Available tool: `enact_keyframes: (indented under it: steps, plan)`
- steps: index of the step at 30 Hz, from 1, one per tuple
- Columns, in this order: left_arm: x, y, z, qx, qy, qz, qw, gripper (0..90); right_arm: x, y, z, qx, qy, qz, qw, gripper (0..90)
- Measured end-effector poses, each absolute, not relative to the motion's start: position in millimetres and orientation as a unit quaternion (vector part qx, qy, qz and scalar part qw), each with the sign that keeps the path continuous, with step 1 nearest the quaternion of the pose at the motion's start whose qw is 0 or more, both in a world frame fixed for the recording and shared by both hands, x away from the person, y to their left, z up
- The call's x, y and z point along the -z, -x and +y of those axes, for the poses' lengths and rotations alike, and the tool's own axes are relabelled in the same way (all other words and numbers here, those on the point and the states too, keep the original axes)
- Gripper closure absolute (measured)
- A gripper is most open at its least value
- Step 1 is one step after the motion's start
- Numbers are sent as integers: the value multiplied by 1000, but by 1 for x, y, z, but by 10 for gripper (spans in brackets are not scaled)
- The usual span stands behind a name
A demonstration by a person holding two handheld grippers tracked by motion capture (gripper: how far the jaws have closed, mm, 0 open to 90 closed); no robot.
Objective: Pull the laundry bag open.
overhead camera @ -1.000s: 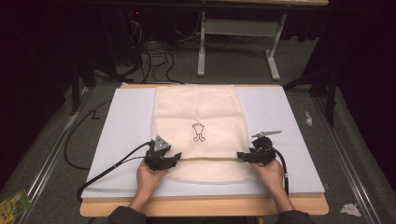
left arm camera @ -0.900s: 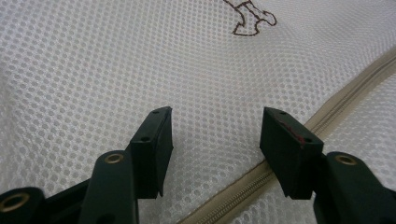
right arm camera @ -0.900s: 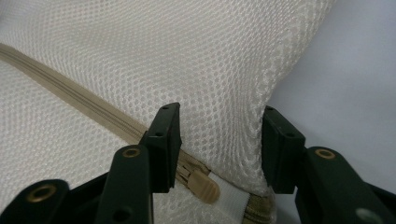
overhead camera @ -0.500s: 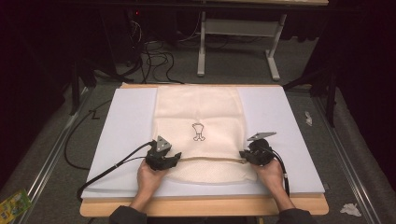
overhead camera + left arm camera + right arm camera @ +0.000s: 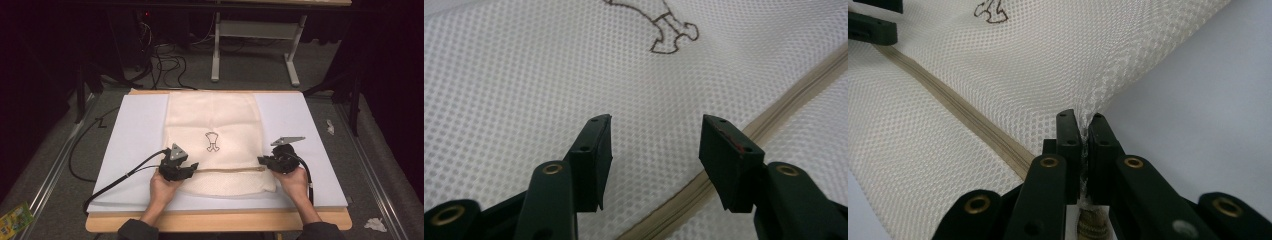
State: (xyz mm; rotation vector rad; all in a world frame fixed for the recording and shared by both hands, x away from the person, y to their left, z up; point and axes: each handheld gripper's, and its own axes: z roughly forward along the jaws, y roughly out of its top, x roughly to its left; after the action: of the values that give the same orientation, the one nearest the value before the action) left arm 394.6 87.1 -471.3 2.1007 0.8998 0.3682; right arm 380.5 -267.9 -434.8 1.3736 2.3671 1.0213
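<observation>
Pinching a mesh bag by its zipper line

Starting left, our left tongs (image 5: 192,166) hover wide over the mesh bag (image 5: 212,120) lying flat on the desk (image 5: 135,125); our right tongs (image 5: 1085,145) clamp its right edge beside the zipper (image 5: 227,170). Pulling one-sided could bunch or tear the mesh.

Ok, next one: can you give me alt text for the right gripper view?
The right gripper has its black fingers shut on the edge of a cream mesh laundry bag, pinching the fabric into a small peak. A tan zipper runs diagonally across the bag toward the fingers, and the pale foam board lies to the right. A brown outline logo sits at top.
</observation>
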Motion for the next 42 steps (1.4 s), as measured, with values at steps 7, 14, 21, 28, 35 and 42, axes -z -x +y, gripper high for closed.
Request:
enact_keyframes:
  steps: [7,14,21,28,35,42]
  plan:
    - [467,-395,69,-124,-835,341,412,511,427,-380,-267,-355,-463,805,107,880]
    - [464,-395,53,-112,-843,325,414,539,422,-380,-267,-361,-459,805,108,880]
    - [461,-395,40,-105,-848,313,415,553,418,-381,-266,-364,-455,805,108,880]
    - [460,-393,29,-101,-853,302,414,557,413,-381,-264,-369,-452,805,108,880]
    - [459,-394,19,-99,-857,293,412,559,410,-381,-264,-374,-449,805,105,880]
    - [458,-393,8,-93,-863,280,411,561,409,-381,-263,-376,-451,803,101,880]
